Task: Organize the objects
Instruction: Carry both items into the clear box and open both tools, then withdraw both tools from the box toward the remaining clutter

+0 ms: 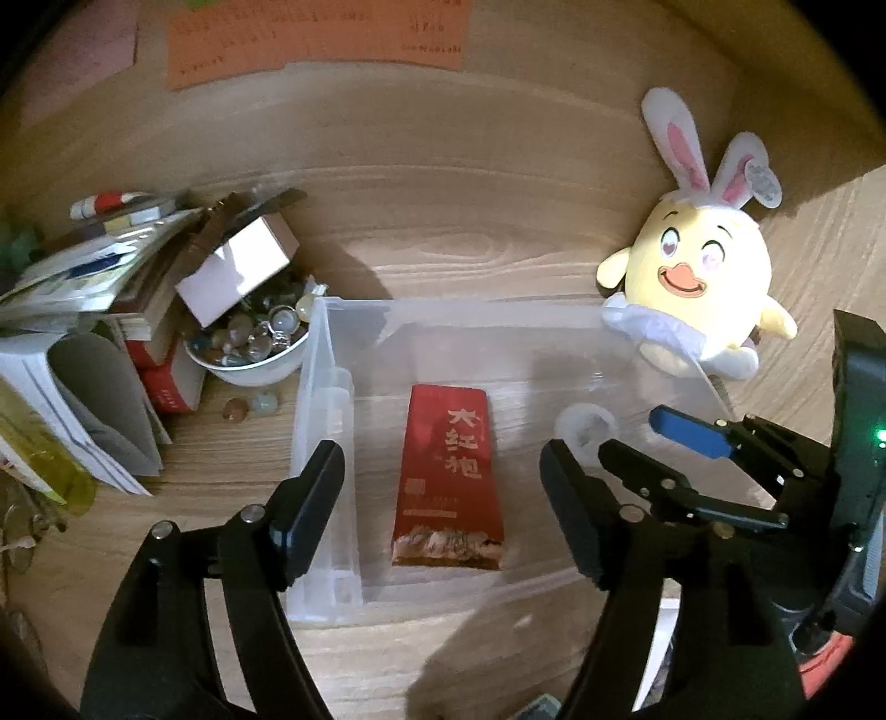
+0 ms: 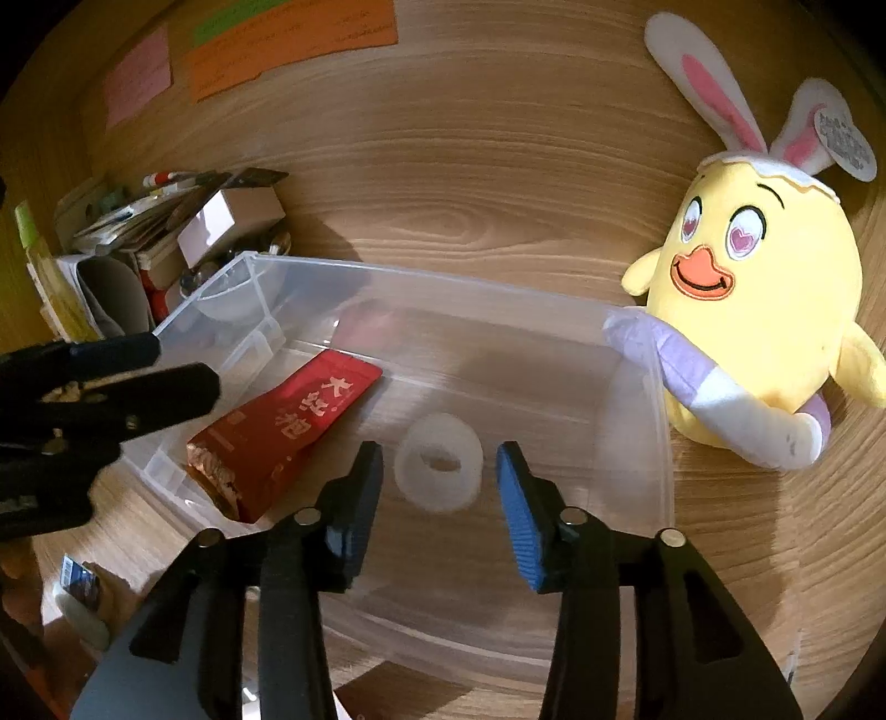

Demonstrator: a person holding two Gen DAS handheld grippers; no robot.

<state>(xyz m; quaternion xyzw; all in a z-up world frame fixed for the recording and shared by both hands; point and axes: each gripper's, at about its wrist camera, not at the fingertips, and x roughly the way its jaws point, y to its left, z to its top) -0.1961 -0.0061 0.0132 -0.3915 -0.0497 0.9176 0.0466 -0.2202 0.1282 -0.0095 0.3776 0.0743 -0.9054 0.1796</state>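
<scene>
A clear plastic bin (image 1: 324, 354) (image 2: 637, 387) stands on the wooden desk. Inside it lie a red tea packet (image 1: 448, 476) (image 2: 288, 426) and a white roll of tape (image 1: 587, 423) (image 2: 437, 471). My left gripper (image 1: 443, 498) hovers open above the packet, its fingers wide on either side and not touching it. My right gripper (image 2: 440, 487) is open over the bin, and the tape roll lies free on the bin floor between its fingertips. In the left wrist view the right gripper (image 1: 637, 437) comes in from the right. In the right wrist view the left gripper (image 2: 183, 365) enters from the left.
A yellow plush chick with rabbit ears (image 1: 698, 277) (image 2: 769, 310) leans against the bin's far right corner. To the bin's left are a white bowl of glass marbles (image 1: 249, 343), a small cardboard box (image 1: 238, 266), and stacked books and papers (image 1: 88, 310). Coloured notes (image 1: 315, 39) hang on the back panel.
</scene>
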